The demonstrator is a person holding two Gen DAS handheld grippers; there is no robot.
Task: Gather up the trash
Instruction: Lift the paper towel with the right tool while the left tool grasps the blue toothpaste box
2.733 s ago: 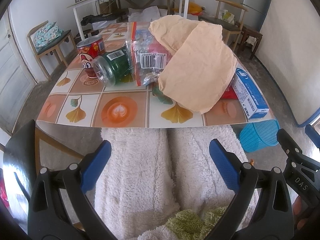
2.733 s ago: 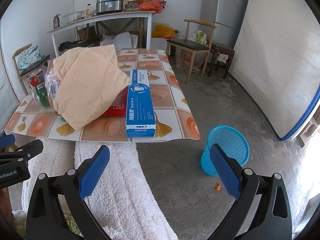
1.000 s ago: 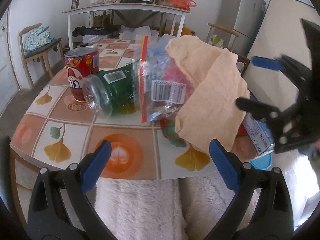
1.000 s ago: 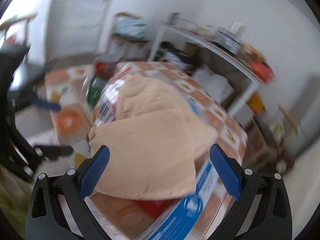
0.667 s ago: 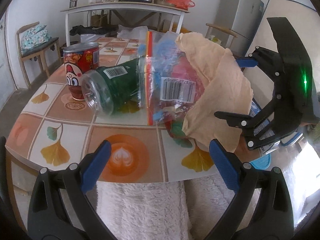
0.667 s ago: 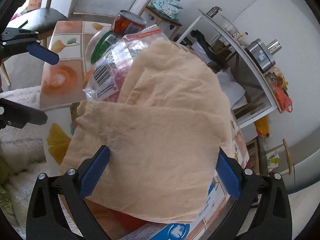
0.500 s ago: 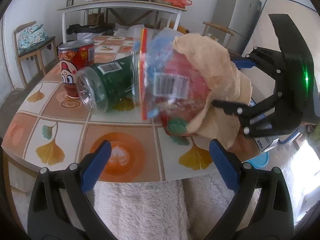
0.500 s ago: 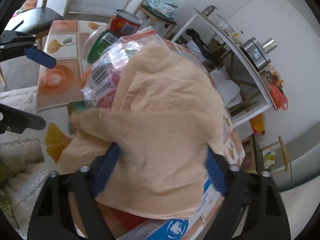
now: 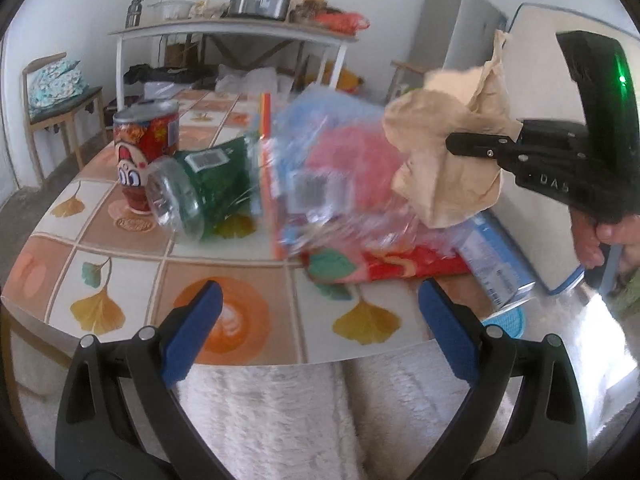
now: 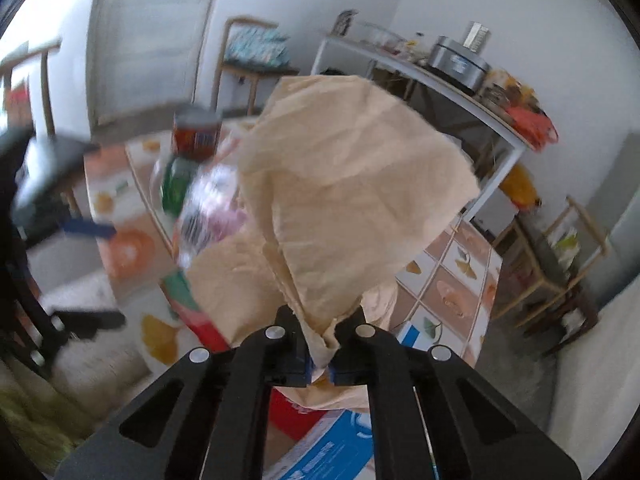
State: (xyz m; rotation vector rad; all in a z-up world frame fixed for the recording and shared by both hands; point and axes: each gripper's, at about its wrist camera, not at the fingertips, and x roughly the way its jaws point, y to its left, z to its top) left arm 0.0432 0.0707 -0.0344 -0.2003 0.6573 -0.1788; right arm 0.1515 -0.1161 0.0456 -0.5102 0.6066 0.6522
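Note:
My right gripper (image 10: pixel 321 364) is shut on a crumpled beige paper (image 10: pixel 344 200) and holds it above the table; it also shows in the left wrist view (image 9: pixel 448 160). On the tiled table (image 9: pixel 120 264) lie a clear plastic bag (image 9: pixel 340 184), a green bottle (image 9: pixel 200 192) on its side, a red can (image 9: pixel 146 148), a red packet (image 9: pixel 384 264) and a blue-white box (image 9: pixel 496 264). My left gripper (image 9: pixel 316 332) is open and empty at the table's near edge.
A blue wastebasket (image 9: pixel 506 320) shows below the table's right corner. A white fleece blanket (image 9: pixel 280 412) covers the lap under my left gripper. A white side table (image 9: pixel 232 36), chairs (image 9: pixel 52 92) and a fridge (image 9: pixel 452 28) stand behind.
My right gripper closed on the beige paper and lifted it off the pile, uncovering the plastic bag and red packet. My left gripper stayed open near the table edge.

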